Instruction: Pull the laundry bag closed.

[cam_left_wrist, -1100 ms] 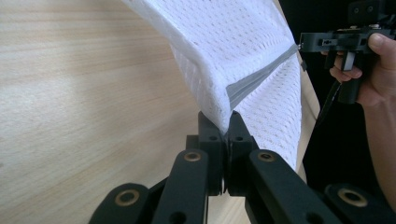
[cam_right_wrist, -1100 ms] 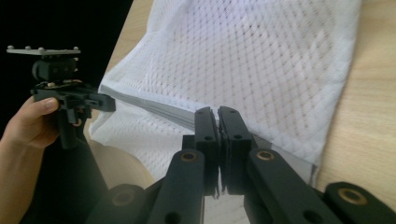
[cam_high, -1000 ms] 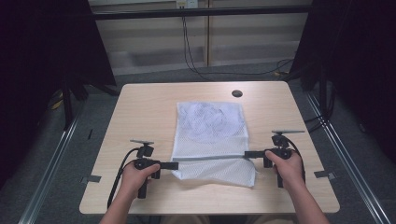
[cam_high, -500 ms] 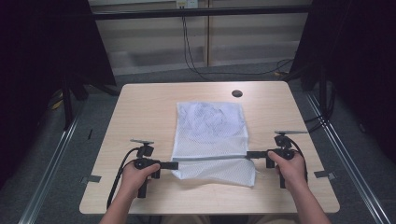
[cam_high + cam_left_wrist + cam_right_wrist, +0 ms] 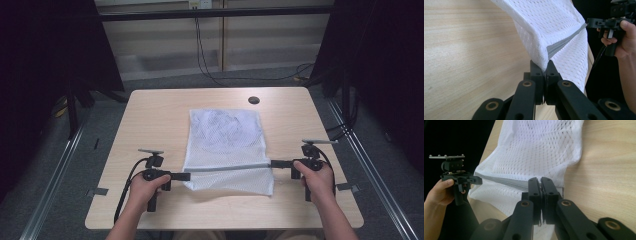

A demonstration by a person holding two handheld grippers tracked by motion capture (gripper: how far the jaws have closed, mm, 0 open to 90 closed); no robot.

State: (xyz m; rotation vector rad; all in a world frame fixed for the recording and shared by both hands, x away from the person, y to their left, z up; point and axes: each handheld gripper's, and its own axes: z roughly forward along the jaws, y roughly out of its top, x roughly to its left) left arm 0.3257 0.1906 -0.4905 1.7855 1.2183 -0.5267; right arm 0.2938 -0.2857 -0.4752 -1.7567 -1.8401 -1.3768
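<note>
The near strip of the mesh cloth [image 5: 227, 150], below its grey band [image 5: 227, 168], is partly hidden by the raised fold; the person's forearms are cut off below the table [image 5: 150, 110].

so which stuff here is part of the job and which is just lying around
In the job: white mesh cloth, left gripper and right gripper, each shut on an end of its grey band.
Lying about: black round cap at the table's far edge.

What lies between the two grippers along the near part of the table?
In the high view, the white mesh cloth spans the stretch between the left gripper and the right gripper, its grey-edged fold pulled taut from one to the other.
</note>
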